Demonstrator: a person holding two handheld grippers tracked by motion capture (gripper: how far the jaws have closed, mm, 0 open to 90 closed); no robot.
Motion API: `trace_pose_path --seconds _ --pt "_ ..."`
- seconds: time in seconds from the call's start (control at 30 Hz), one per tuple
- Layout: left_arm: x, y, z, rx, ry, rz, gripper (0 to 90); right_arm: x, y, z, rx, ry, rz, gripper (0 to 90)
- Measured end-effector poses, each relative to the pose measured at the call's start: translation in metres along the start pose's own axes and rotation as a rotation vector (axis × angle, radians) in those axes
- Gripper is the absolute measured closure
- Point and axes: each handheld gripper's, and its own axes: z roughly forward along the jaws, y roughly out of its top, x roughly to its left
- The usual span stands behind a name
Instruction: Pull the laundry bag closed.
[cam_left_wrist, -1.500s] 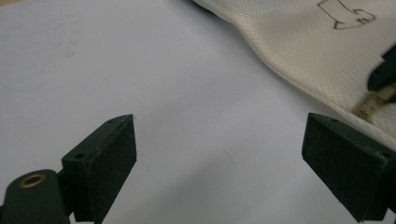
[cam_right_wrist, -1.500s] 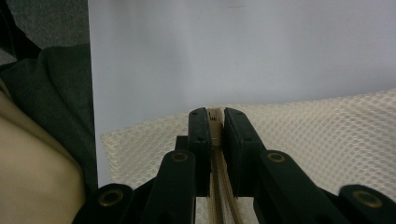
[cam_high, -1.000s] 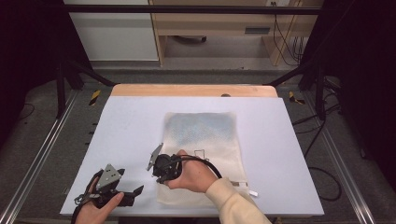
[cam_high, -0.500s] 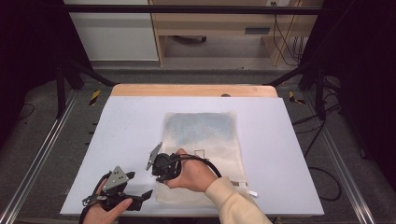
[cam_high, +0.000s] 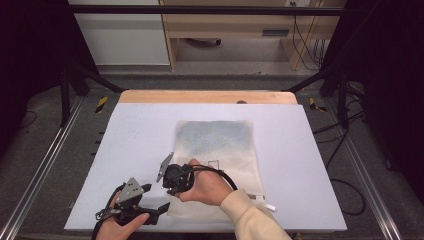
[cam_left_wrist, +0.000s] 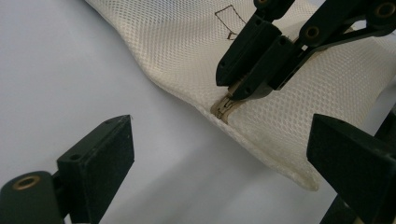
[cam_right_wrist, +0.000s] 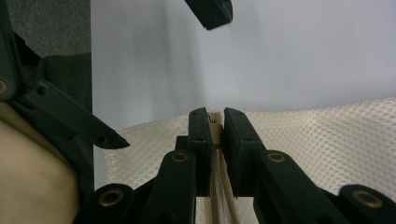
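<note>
While the left claw (cam_left_wrist: 219, 154) hangs spread just short of the mesh bag's (cam_high: 220, 145) near corner on the surface (cam_high: 310, 150), the right claw (cam_right_wrist: 215, 122) is pinching the zipper pull (cam_left_wrist: 224, 105). Tug without pinning that corner and I'd guess the bag just slides or bunches up.

Tabletop and its surroundings
A pale grey tabletop (cam_high: 130, 150) with a wooden far edge (cam_high: 200, 97); beyond it a wooden bench (cam_high: 235, 25), cables (cam_high: 302, 40) and a black frame bar (cam_high: 200, 10).
</note>
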Motion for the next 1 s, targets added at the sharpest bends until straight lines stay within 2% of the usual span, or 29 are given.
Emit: trace_pose_path --seconds 0.07,0.13,0.2,0.43,0.6,0.7,0.83,0.87,0.9,1.0 --pt "-0.002 0.000 0.002 0.006 -0.030 -0.013 11.7 0.000 0.000 -0.002 -0.007 -0.003 -0.001 81.8" --pt "-0.003 0.000 0.004 0.010 -0.029 -0.010 13.1 0.000 0.000 -0.003 -0.005 -0.004 0.000 81.8" --pt "-0.003 -0.001 0.009 0.025 -0.038 -0.023 14.8 0.001 -0.001 -0.004 -0.010 -0.009 0.000 81.9" --pt "-0.004 0.000 0.019 0.048 -0.039 -0.017 17.7 0.002 -0.001 -0.005 -0.016 -0.008 -0.006 81.9" --pt "-0.001 -0.001 0.024 0.060 -0.058 -0.035 18.1 0.000 -0.001 -0.007 -0.029 -0.006 0.000 81.9" --pt "-0.001 0.000 0.026 0.054 -0.093 -0.052 20.4 0.000 -0.001 -0.010 -0.035 -0.012 0.000 81.9" --pt "0.000 0.000 0.028 0.048 -0.119 -0.065 22.3 0.000 0.000 -0.012 -0.036 -0.014 -0.002 82.0" --pt "0.000 0.000 0.030 0.045 -0.143 -0.078 25.2 0.000 0.000 -0.013 -0.038 -0.017 0.000 82.0" --pt "0.000 0.000 0.030 0.045 -0.143 -0.078 25.5 -0.001 0.000 -0.014 -0.038 -0.017 -0.002 81.9" --pt "0.001 0.001 0.033 0.052 -0.181 -0.082 30.0 -0.001 0.000 -0.015 -0.040 -0.015 -0.006 82.0"
